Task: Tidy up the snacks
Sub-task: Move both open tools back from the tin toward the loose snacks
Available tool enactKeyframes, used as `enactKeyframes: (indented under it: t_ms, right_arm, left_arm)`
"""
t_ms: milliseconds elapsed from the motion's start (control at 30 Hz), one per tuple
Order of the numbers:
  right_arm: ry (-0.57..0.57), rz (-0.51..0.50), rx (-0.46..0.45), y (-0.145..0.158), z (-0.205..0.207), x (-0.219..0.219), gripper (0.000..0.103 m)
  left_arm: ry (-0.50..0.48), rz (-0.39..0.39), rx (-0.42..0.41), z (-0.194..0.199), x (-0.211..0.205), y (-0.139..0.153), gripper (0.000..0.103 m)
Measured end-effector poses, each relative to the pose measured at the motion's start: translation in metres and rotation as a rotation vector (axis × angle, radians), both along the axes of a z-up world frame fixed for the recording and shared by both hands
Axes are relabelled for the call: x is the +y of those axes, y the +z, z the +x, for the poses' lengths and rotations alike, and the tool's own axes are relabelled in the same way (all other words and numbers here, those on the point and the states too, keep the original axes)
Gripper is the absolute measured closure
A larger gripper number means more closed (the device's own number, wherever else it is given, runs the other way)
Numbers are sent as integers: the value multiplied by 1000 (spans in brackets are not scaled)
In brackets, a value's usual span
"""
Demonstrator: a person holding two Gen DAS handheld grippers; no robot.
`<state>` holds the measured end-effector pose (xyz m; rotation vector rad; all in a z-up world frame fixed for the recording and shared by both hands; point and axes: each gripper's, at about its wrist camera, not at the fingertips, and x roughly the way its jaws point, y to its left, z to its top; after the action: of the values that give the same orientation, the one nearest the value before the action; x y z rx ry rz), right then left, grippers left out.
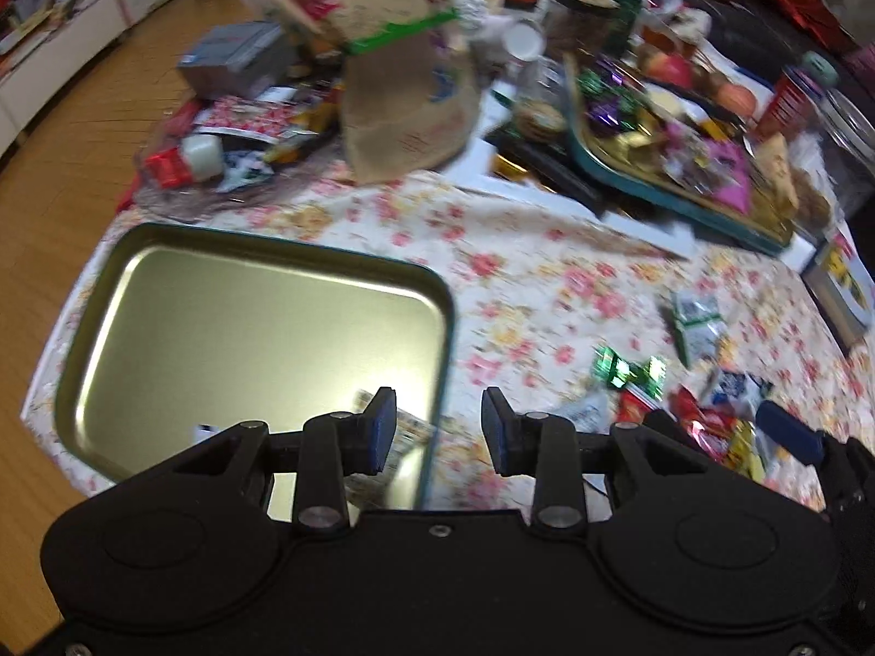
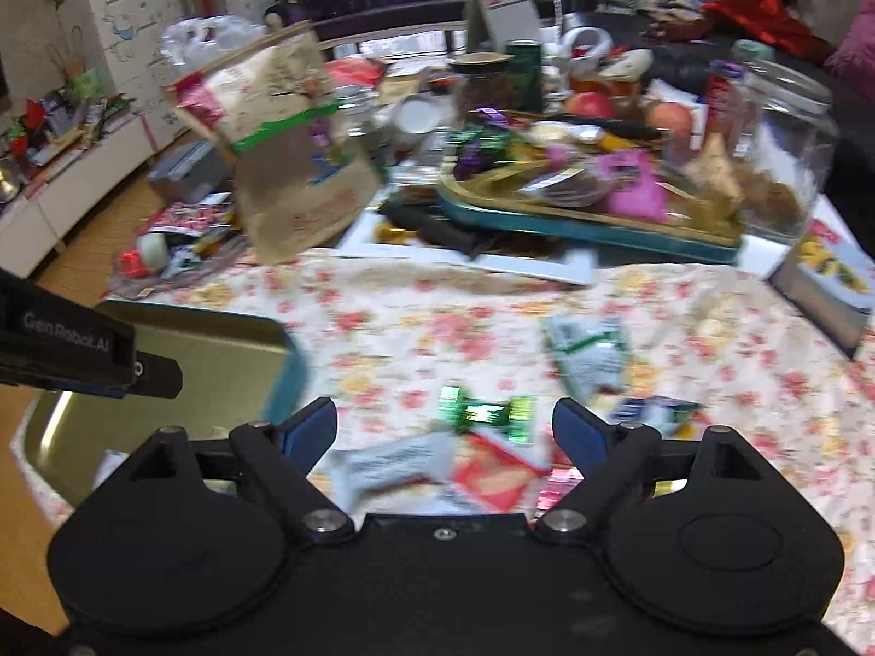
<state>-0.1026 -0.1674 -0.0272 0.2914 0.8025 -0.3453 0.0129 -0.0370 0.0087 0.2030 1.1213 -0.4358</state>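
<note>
A teal-rimmed metal tin tray (image 1: 164, 328) lies on the floral tablecloth at the left; it also shows in the right wrist view (image 2: 219, 361). A small white packet (image 1: 407, 429) lies in the tray's near corner. My left gripper (image 1: 439, 429) is open and empty over the tray's right rim. Loose snacks lie on the cloth to the right: a green shiny candy (image 2: 486, 413), a white packet (image 2: 391, 464), a red packet (image 2: 495, 478) and a green-white packet (image 2: 588, 355). My right gripper (image 2: 444, 432) is open and empty just above the white and red packets.
A second tray piled with sweets (image 2: 579, 218) stands at the back on a white board. A brown paper bag (image 2: 284, 147), a glass jar (image 2: 787, 131), fruit and boxes crowd the far side. A book (image 2: 836, 279) lies at the right edge. The wood floor is left.
</note>
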Motion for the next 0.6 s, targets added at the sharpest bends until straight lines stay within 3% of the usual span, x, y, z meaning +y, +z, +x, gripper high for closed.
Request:
enactKeyframes:
  t_ms: [233, 433, 600]
  right_arm:
    - [-130, 4, 74, -22, -33, -48, 12]
    - [-212, 9, 83, -41, -59, -79, 12]
    - [-258, 68, 134, -60, -71, -94, 12]
  left_arm:
    - [-91, 62, 46, -28, -25, -38, 60]
    - [-135, 132, 103, -47, -29, -73, 60]
    - [-163, 150, 89, -62, -29, -87, 60]
